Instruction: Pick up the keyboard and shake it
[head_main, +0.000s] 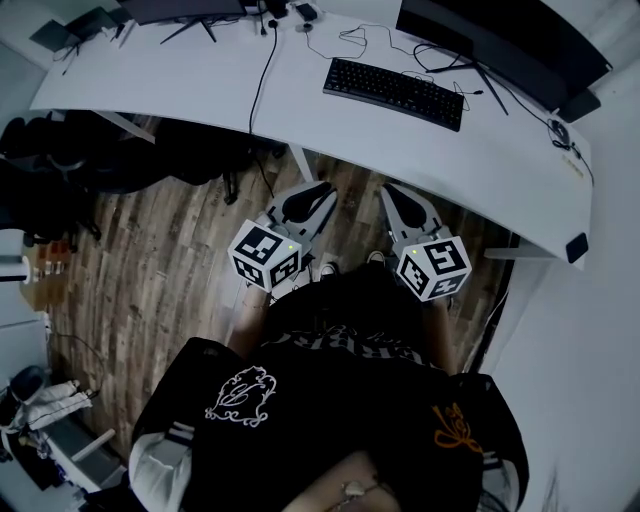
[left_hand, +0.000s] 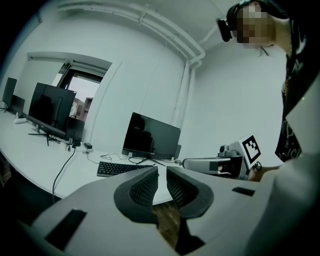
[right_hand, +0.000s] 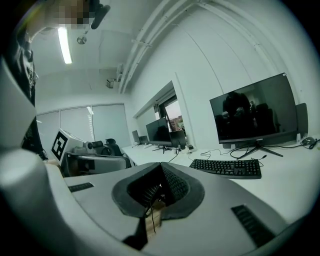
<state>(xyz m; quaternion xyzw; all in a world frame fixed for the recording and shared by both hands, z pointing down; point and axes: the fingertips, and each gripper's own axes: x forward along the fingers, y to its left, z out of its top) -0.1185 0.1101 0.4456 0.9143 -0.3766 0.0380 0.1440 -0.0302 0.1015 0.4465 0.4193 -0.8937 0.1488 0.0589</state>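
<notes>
One long white desk (head_main: 200, 80) is carrying two dark monitors (head_main: 500, 40) in the head view and one black keyboard (head_main: 394, 92), lying flat before the right-hand monitor. Two grippers are hovering over the wood floor (head_main: 170, 260), well apart from the keyboard. The left gripper (head_main: 318, 192) is keeping its jaws slightly apart on nothing, and the right gripper (head_main: 392, 192) is pressing its jaws together, empty.

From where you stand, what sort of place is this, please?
Most likely an office or a computer lab. A long white desk carries several dark monitors, a black keyboard and loose cables.
</notes>
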